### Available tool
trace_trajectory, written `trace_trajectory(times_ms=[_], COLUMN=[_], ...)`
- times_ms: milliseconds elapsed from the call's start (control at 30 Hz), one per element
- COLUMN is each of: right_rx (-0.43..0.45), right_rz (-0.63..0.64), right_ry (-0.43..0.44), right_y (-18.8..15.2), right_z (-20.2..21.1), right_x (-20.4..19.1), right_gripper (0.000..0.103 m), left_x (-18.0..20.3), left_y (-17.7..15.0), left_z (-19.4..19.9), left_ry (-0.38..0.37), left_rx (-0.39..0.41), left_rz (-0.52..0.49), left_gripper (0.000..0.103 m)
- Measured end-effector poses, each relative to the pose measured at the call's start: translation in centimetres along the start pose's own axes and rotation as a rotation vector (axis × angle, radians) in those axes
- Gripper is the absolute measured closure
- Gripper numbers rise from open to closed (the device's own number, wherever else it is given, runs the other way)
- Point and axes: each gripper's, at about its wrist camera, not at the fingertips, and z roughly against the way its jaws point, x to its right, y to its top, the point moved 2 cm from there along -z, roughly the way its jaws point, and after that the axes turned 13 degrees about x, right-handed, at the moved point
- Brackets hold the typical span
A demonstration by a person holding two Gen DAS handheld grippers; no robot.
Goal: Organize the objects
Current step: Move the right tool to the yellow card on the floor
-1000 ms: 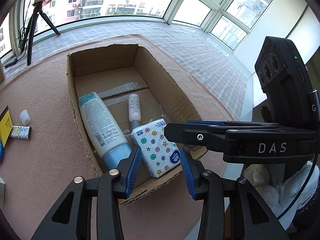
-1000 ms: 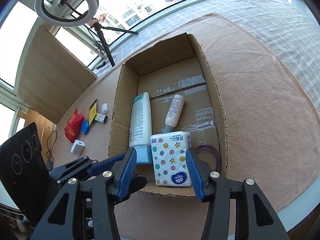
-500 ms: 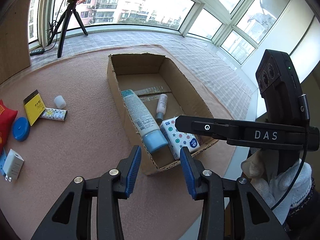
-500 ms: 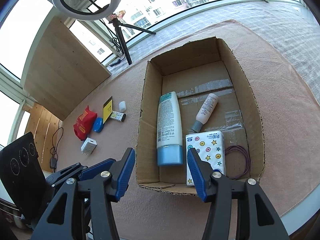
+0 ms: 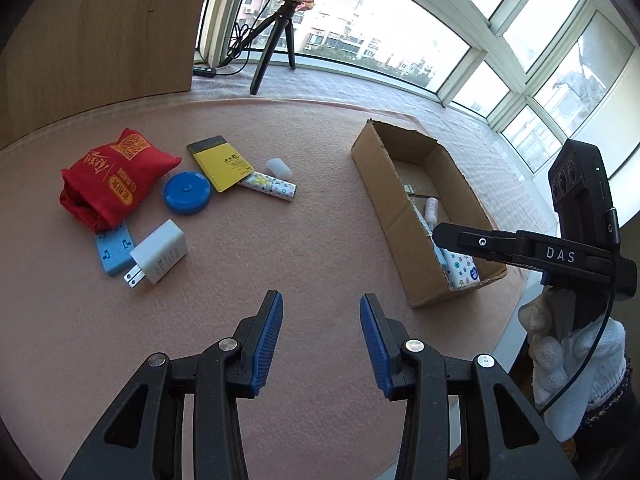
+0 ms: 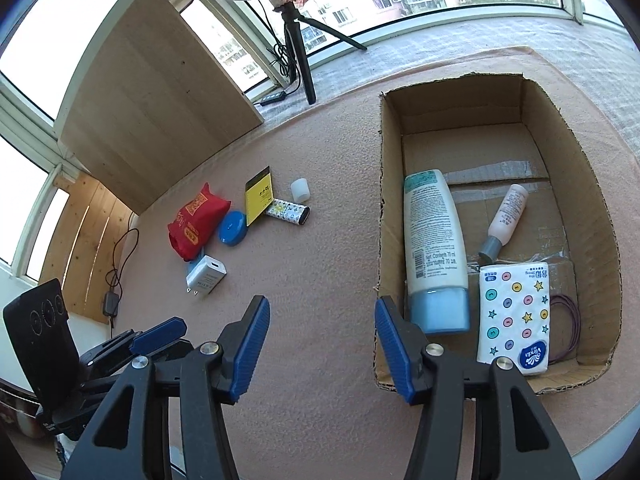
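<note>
- Pink felt mat (image 5: 304, 240) covers the table, windows and a ring light tripod (image 6: 298, 52) behind it; the cardboard box (image 6: 390, 208) is your landmark.
- Your left gripper (image 5: 320, 330) hangs over bare mat, jaws spread wide, nothing between the blue pads. The box sits ahead and to its right, apart from the fingers.
- Your right gripper (image 6: 320, 344) is also spread and empty; its right pad (image 6: 394, 346) overlaps the box's near left corner in view, but you cannot tell whether it touches.
- Inside the box: a white tube with a blue cap (image 6: 434, 248) lies along the left wall; a small white bottle (image 6: 506, 220) lies tilted to its right; a tissue pack with stars and dots (image 6: 516, 316) lies at the near end; a purple loop (image 6: 568, 328) lies between the pack and the right wall.
- Left of the box, well apart on the mat: a red pouch (image 5: 114, 178), a blue round lid (image 5: 186, 194), a yellow notepad (image 5: 220, 162), a patterned tube (image 5: 268, 186) touching the notepad's edge, and a small white cap (image 5: 279, 167) just beyond that tube.
- Nearest your left fingers from that cluster: a white charger plug (image 5: 158, 254) resting against a light blue block (image 5: 114, 248).
</note>
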Motion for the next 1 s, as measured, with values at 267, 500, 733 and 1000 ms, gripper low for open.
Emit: trace_trajectory(times_ms=[267, 500, 733, 1000], right_rx=[-0.034, -0.052, -0.084, -0.160], right_rz=[0.049, 0.091, 0.187, 0.249], right_ry=[0.010, 0.014, 0.005, -0.035], right_y=[0.1, 1.6, 4.0, 7.1], right_z=[-2.4, -4.4, -7.5, -13.9], right_x=[-2.8, -4.3, -6.9, -9.1], right_gripper=[0.052, 0.052, 0.044, 0.041], left_x=[-4.8, -5.4, -5.5, -6.6], left_y=[-0.1, 0.8, 0.5, -1.1], left_z=[1.4, 0.9, 1.1, 2.3], left_ry=[0.063, 0.077, 0.076, 0.097], left_rx=[0.021, 0.027, 0.026, 0.023], left_rz=[0.054, 0.044, 0.053, 0.064], left_gripper=[0.060, 0.060, 0.060, 0.058])
